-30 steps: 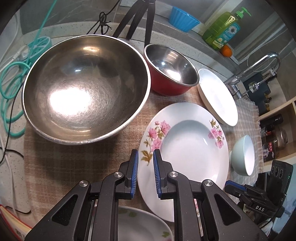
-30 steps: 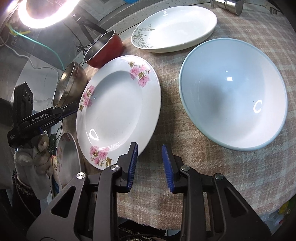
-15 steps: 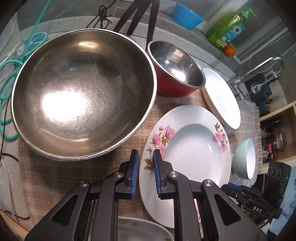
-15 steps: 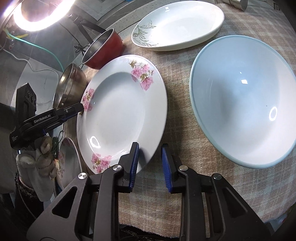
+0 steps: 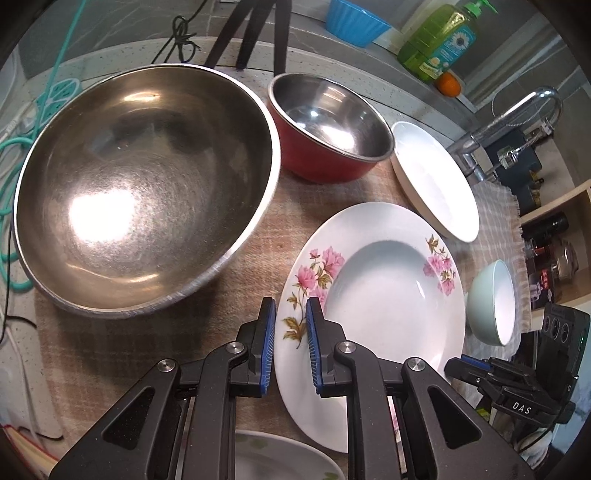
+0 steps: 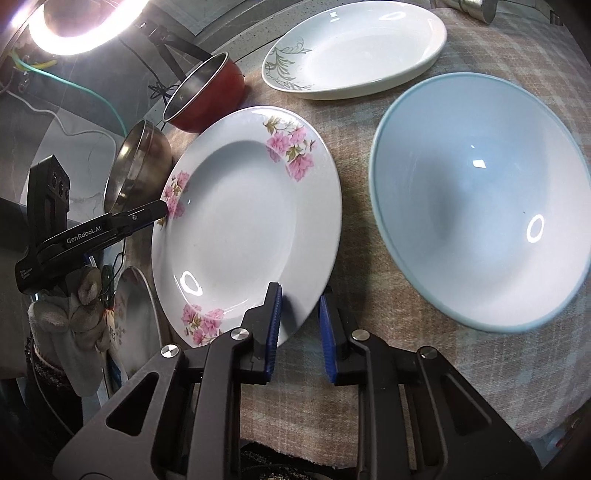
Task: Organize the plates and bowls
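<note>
The left wrist view alone shows the inside of the big steel bowl (image 5: 144, 188), the soap bottle (image 5: 437, 38), a blue ribbed dish (image 5: 356, 20), an orange (image 5: 448, 83) and the tap (image 5: 517, 110) at the back. The right wrist view alone shows the ring light (image 6: 79, 27), the gloved hand (image 6: 72, 314) holding the left gripper, and the leaf sprig on the plain plate (image 6: 354, 51).

The floral plate (image 5: 373, 306) lies on the checked cloth (image 5: 110, 350) in the middle, between the steel bowl and the pale blue bowl (image 6: 480, 199). It is white, deep-welled, with pink flower clusters at three spots on the rim. The red bowl (image 5: 328, 129), steel-lined, sits beyond it, beside the plain plate.

The left gripper (image 5: 290, 332) has its jaws a little apart, straddling the plate's near rim by a flower cluster, nothing clamped. The right gripper (image 6: 299, 317) is likewise parted, jaws either side of the plate's opposite rim; whether the pads touch it I cannot tell.

A second patterned plate (image 5: 284, 458) peeks from under the left gripper.
</note>
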